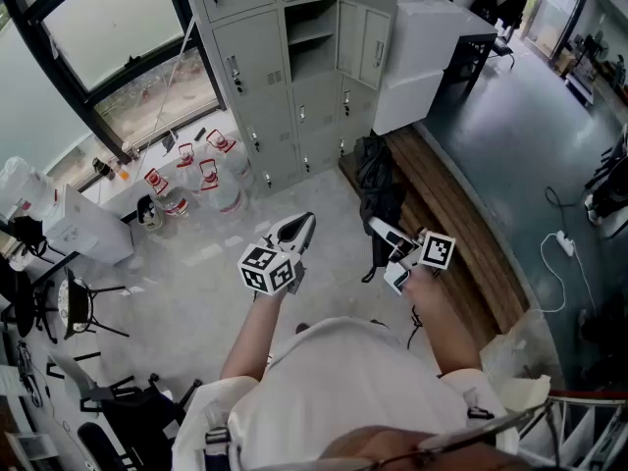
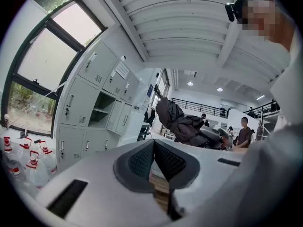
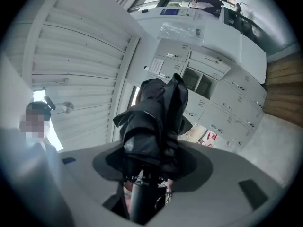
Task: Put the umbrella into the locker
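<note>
Ahead of me, by the window, stands a bank of grey lockers (image 1: 265,77). One upper compartment (image 1: 312,29) is open, with a shelf inside. A long wooden bench (image 1: 461,219) runs along my right side. Several water bottles (image 1: 211,180) with red labels stand on the floor at the foot of the lockers.

The black folded umbrella (image 1: 379,184) is outside the lockers. It is held in the air beside the bench, well apart from the open compartment.

My right gripper (image 1: 391,243) is clamped on the umbrella's handle end. The jaws are kept partly apart by it, and the folded cloth reaches forward past them.

My left gripper (image 1: 297,229) is beside the right one and clear of the umbrella. Its pads (image 2: 142,162) meet at the tips with nothing between them.
</note>
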{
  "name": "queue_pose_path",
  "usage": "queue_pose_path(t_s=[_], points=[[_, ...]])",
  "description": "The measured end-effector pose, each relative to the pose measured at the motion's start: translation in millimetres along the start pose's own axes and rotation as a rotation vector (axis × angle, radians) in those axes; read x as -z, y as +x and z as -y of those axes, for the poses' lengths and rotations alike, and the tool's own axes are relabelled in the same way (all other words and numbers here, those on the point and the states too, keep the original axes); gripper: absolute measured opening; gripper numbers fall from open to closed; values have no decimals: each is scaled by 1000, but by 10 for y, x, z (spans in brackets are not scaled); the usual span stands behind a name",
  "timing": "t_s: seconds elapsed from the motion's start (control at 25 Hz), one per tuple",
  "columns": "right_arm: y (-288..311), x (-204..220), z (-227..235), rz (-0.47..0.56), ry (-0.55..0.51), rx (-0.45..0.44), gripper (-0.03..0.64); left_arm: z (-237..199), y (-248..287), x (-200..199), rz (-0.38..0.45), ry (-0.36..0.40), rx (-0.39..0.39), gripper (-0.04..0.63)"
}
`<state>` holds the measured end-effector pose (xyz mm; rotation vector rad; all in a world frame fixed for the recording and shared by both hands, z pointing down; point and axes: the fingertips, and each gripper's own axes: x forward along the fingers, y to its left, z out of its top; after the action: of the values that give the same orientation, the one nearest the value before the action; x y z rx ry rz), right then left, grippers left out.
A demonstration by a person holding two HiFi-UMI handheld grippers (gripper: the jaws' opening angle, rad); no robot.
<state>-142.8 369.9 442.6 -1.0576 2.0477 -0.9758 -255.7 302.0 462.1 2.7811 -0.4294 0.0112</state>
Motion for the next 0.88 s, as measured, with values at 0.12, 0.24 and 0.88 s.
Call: queue_pose_path(t_s=[0.12,0.24,0.88], points=[[12,-3,13,-6,-10,0,250,-8,14,-8,3,2,0,5],[-4,-12,15,-7,-12,-3,250,12,32,8,6,2,2,3],[-353,-277,191,-31,-16,-1,253,263,458,124,-15,5,-6,5]])
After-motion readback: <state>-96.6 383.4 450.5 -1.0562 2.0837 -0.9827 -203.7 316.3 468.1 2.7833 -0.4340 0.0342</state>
